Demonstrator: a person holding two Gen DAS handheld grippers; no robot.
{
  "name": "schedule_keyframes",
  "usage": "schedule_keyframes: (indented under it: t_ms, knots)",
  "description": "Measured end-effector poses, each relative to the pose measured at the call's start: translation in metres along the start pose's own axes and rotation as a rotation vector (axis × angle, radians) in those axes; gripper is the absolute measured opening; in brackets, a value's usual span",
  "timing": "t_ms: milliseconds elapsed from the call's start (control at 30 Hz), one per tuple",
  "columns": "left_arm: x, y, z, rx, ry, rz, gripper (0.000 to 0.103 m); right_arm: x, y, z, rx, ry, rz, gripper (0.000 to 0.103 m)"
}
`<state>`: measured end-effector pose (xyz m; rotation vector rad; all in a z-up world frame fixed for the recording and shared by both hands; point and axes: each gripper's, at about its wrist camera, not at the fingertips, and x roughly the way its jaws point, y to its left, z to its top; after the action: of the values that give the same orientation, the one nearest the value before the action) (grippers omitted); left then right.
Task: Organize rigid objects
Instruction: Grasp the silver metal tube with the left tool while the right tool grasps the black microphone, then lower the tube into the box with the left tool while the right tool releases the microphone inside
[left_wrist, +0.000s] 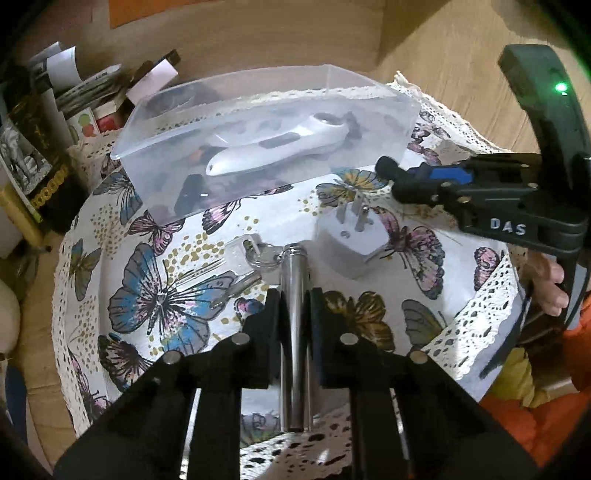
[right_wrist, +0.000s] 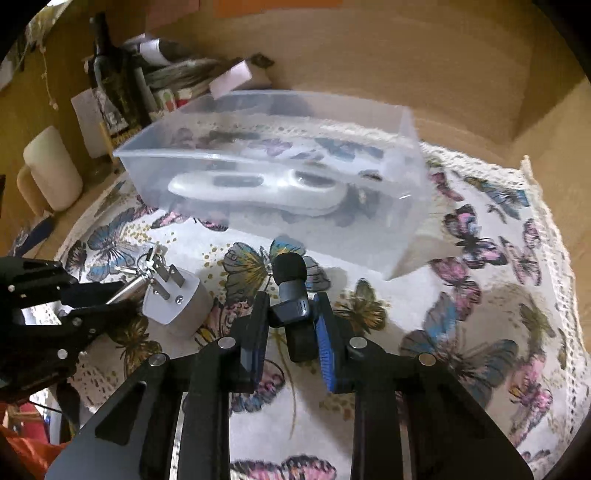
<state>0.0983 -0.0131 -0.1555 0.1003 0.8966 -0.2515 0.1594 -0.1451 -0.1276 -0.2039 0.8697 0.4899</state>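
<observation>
Steel tube, pinched mid-length in your left gripper, looks slick and stiff with keys dangling, while your right gripper clamps the light mic.

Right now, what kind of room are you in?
Probably a home, maybe a living or dining corner. A small table wears a butterfly tablecloth with lace edging, household bits like keys and a wall plug lie on it, and boxes and a bottle crowd the wooden floor nearby.
</observation>
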Motion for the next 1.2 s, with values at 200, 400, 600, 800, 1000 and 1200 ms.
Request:
schedule_keyframes:
  t_ms: [200,400,600,800,1000,1200]
  knots:
    - [-0.019,0.013,0.011,-0.065,-0.068,0.024,0.015,-0.026,-0.002,0.002,0.009,-0.070,-0.011,0.022]
    - [-0.045,0.030,0.029,-0.108,-0.156,0.062,0.015,-0.046,-0.001,0.009,0.025,-0.133,0.001,0.022]
    - [-0.071,0.042,0.055,-0.134,-0.257,0.097,0.015,-0.062,0.002,0.027,0.037,-0.212,0.014,0.022]
    - [-0.090,0.051,0.083,-0.148,-0.331,0.098,0.015,-0.077,0.000,0.055,0.032,-0.301,0.002,0.022]
    - [-0.092,0.058,0.108,-0.155,-0.361,0.088,0.015,-0.075,-0.008,0.084,0.033,-0.340,-0.025,0.022]
    - [-0.069,0.067,0.126,-0.160,-0.335,0.086,0.015,-0.052,-0.019,0.102,0.037,-0.307,-0.059,0.022]
